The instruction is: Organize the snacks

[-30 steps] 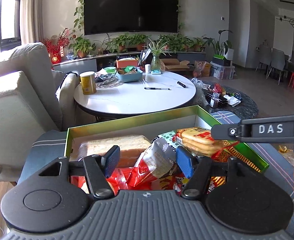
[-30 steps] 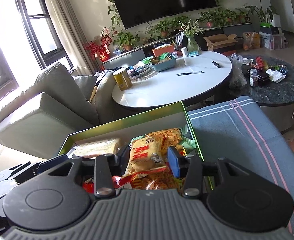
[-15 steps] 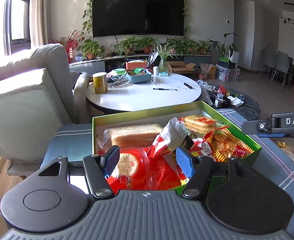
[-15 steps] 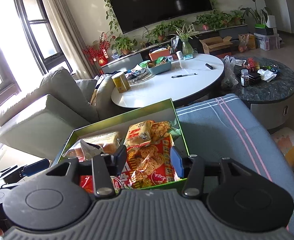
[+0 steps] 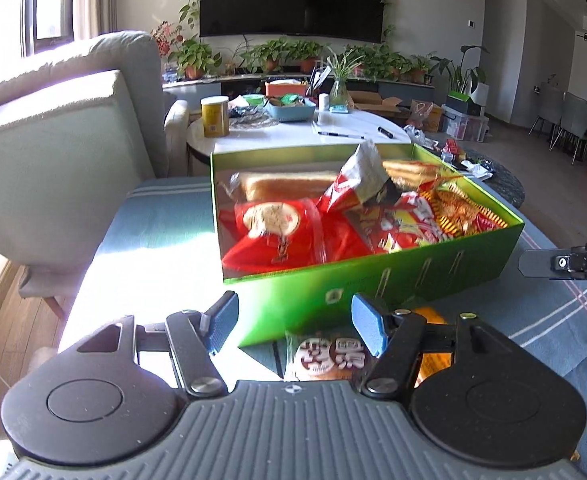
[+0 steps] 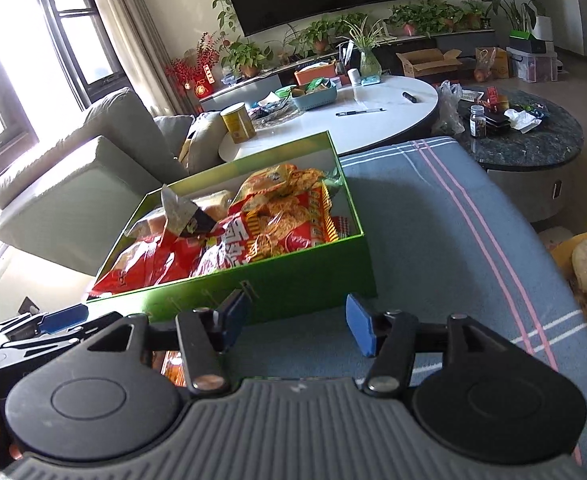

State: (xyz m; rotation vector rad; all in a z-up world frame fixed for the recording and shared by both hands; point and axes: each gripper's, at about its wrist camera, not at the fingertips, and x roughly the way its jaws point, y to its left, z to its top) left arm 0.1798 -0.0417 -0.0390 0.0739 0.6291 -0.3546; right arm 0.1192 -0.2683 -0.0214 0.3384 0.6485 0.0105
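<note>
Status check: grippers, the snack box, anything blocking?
Left gripper and right gripper open, empty, both short of the box. Green box packed with snacks. One packet outside, below the left gripper. Nothing blocking.

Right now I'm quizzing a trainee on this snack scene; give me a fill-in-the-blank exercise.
1. The snacks lie in an open ____ box.
2. A pen lies on the round ____ table.
3. The left gripper has its jaws ____.
4. The packet below that gripper lies ____ the box.

Missing words: green; white; open; outside

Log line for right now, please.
left tool: open, empty | right tool: open, empty | green box: filled with snacks | loose snack packet: outside box
</note>
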